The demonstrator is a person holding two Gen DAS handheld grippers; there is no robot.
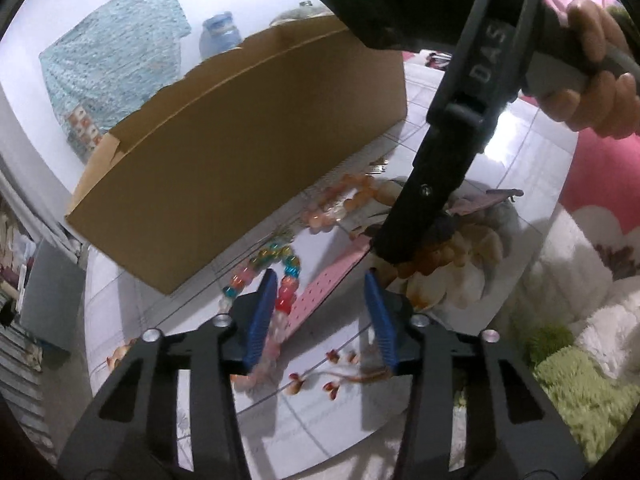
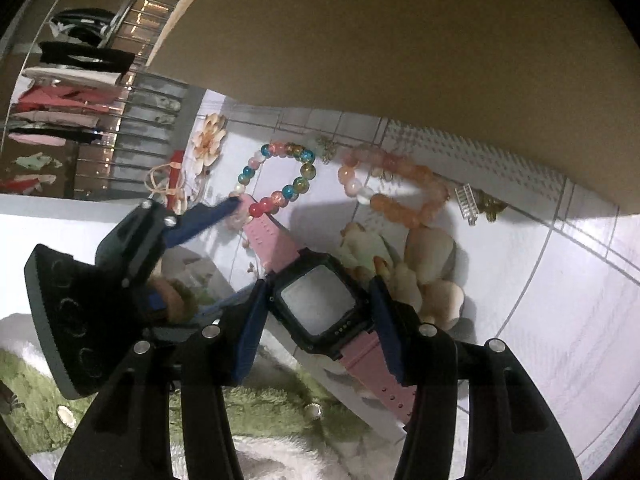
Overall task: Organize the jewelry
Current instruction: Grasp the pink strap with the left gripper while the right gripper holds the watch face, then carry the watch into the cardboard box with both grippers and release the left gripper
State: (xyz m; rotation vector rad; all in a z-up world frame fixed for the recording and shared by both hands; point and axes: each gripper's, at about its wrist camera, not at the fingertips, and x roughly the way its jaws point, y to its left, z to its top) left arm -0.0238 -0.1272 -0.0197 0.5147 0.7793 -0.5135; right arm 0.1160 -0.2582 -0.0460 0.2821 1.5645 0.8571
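Your right gripper is clamped on the black-cased watch with the pink strap lying on the white tiled table, while your left gripper stands released around the multicoloured glass-bead bracelet, so I judge pickup underway: next, lift toward the brown cardboard box.

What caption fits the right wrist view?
Right gripper clamps pink watch beside two bead bracelets, below cardboard box.

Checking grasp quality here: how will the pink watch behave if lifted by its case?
The watch case looks rigid between the right gripper pads, so probably secure. Its pink straps will likely droop. One strap end lies against the multicolour bracelet and might drag it.
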